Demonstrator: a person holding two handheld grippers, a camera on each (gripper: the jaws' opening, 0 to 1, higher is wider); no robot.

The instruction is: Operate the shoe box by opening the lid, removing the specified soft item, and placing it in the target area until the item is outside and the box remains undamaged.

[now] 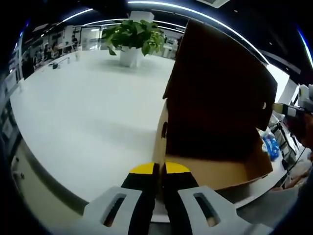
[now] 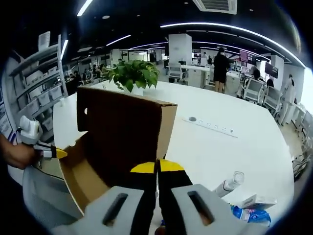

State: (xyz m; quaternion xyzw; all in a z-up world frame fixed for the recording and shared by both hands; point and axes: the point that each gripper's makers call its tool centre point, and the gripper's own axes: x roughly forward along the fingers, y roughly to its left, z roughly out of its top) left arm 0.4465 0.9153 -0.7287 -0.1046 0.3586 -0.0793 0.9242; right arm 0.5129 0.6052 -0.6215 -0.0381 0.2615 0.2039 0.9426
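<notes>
Left gripper [image 1: 159, 171]: jaws pressed together, yellow tips touching, nothing between them; black fingers set in grey slotted mounts. Just beyond the tips sat the shoe box [image 1: 215, 171], plain brown corrugated cardboard, at the near right edge of the white table [image 1: 83, 117]. Lid [image 1: 220, 88] raised steeply, dark matt inside facing the camera, small round hole near its right edge. Contents of the box not visible. At far right, the other gripper's yellow tip entered beside the lid edge, held by a hand [image 1: 305, 129].

Right gripper [image 2: 157, 169]: jaws likewise closed tip to tip, gripping nothing. Same shoe box [image 2: 83, 181] seen from the opposite side, near left, tan inner wall showing, lid [image 2: 122, 127] upright with a hole at its upper left. Left gripper visible at far left beside the box, held by a hand [image 2: 17, 154].

Right gripper view alone showed, near right on the table: a clear plastic bottle [image 2: 230, 183] lying on its side, a small white carton [image 2: 257, 200], a blue wrapper [image 2: 249, 215]. Farther out, a flat white power strip [image 2: 210, 126].

Both views: leafy green plant [image 1: 133, 35] in a white pot at the far side of the table. Beyond it in the right gripper view, office desks, chairs and a standing person [image 2: 221, 66].
</notes>
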